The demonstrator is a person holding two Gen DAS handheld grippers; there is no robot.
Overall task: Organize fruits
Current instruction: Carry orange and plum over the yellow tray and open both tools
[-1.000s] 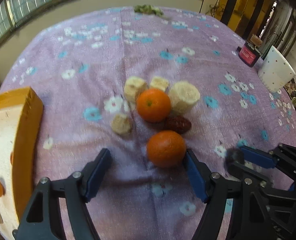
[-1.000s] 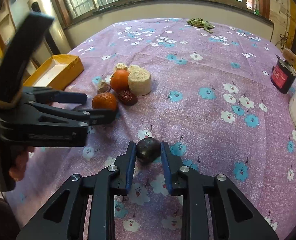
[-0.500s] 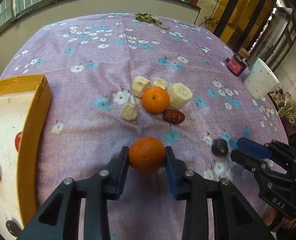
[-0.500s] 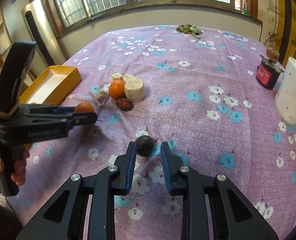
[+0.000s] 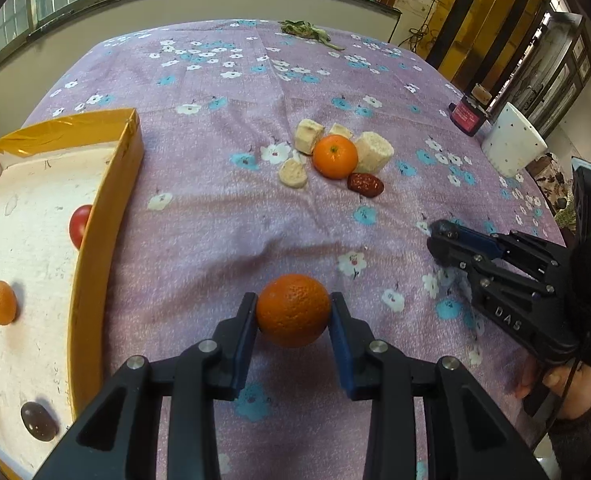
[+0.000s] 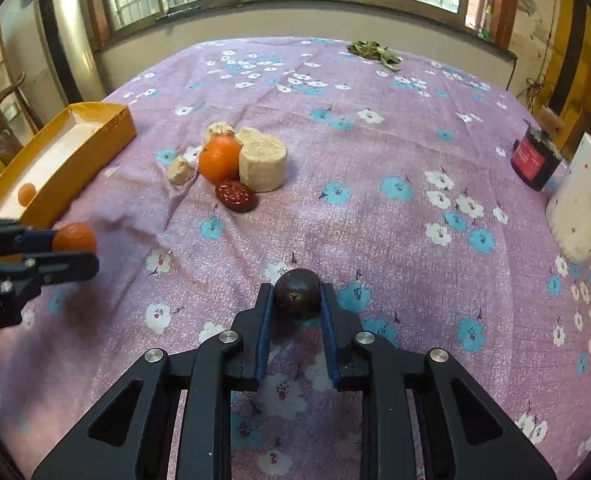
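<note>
Fruits: two held, carry to box pending.
Yellow box (image 5: pixel 107 216) at left holds some already; left gripper (image 5: pixel 292 322) clamps an orange (image 5: pixel 292 309) above the cloth; right gripper (image 6: pixel 297 300), jaws narrow, pinches a dark fruit (image 6: pixel 298 292); next, judged: carry both leftward over the box wall, release inside.

Left claw (image 5: pixel 293 310) pinches an orange (image 5: pixel 293 310); right claw (image 6: pixel 297 294) (angled downward) clamps a dark fruit (image 6: pixel 297 292).
</note>
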